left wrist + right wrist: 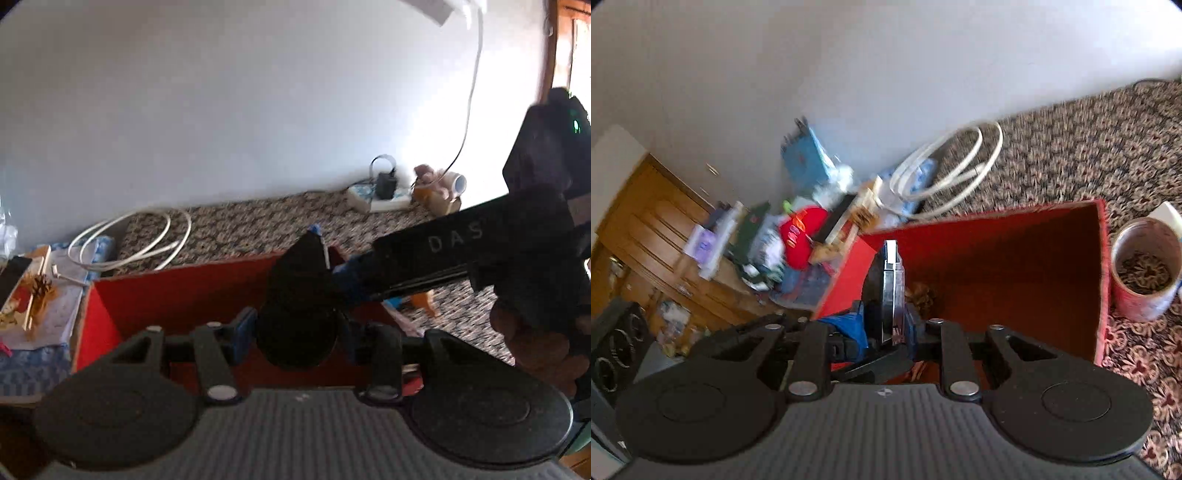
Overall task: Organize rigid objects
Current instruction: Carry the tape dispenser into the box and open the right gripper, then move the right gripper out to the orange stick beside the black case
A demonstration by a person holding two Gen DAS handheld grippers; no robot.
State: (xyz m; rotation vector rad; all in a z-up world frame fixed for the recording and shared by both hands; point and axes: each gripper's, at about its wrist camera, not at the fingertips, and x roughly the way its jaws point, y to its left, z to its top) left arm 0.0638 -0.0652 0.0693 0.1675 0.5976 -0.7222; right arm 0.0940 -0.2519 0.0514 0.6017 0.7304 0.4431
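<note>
An open red box [177, 295] stands on the patterned carpet; it also shows in the right wrist view [1015, 266]. My left gripper [295, 332] is shut on a black rounded object with a pointed top [299, 295], held over the box's near side. My right gripper [886, 325] is shut on a flat black and silver object [888, 288] held edge-on over the box's left end. The right gripper's body [480, 251] reaches in from the right in the left wrist view. Something brown [923, 295] lies inside the box.
A coiled white cable [140, 236] lies on the carpet behind the box. A power strip with a charger [384, 192] sits by the wall. A round tin [1145, 269] stands right of the box. Cluttered items [798, 236] and a wooden cabinet [657, 229] lie left.
</note>
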